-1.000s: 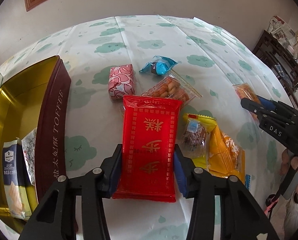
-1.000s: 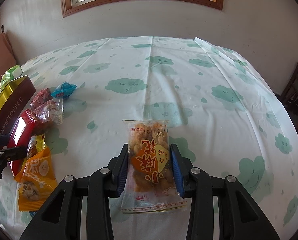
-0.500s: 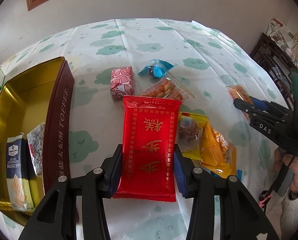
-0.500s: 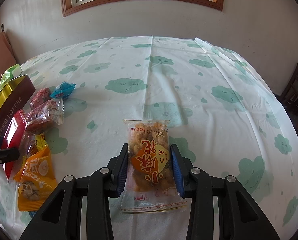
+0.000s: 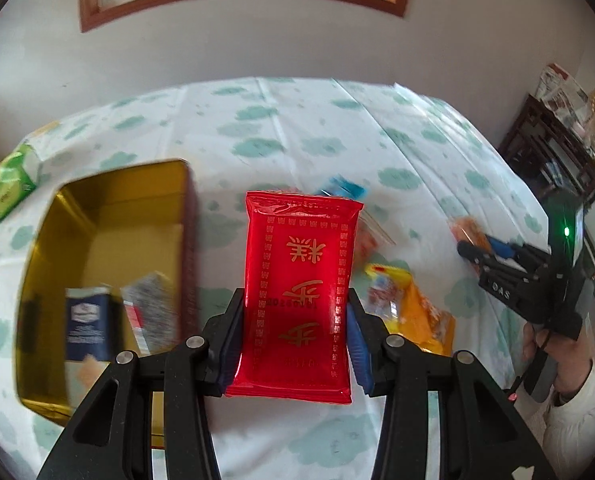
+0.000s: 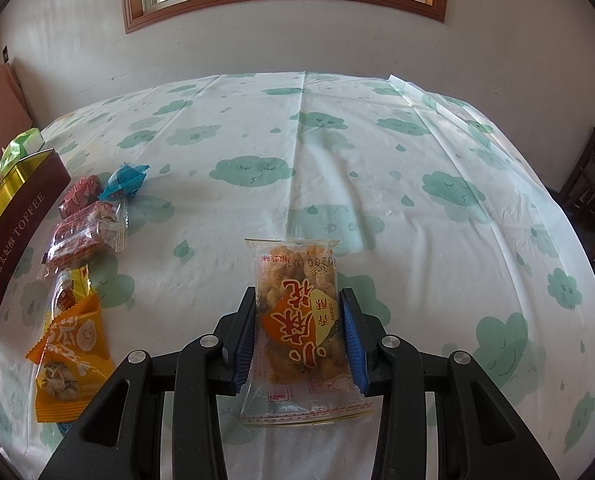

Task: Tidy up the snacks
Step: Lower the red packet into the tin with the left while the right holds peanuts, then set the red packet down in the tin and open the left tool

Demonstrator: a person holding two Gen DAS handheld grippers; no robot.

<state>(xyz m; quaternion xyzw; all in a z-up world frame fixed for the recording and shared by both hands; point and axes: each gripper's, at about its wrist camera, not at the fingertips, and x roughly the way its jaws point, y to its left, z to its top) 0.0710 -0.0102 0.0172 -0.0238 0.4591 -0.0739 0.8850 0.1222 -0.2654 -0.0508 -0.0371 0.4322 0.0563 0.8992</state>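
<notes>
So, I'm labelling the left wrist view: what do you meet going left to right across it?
Green packet → gold tin → red packet held in the left gripper → orange packet → right gripper → dark shelf.

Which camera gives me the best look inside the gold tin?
Left wrist view: it looks down into the gold tin, showing two packets inside. The right wrist view shows only the tin's maroon outer wall and a sliver of its gold rim.
</notes>
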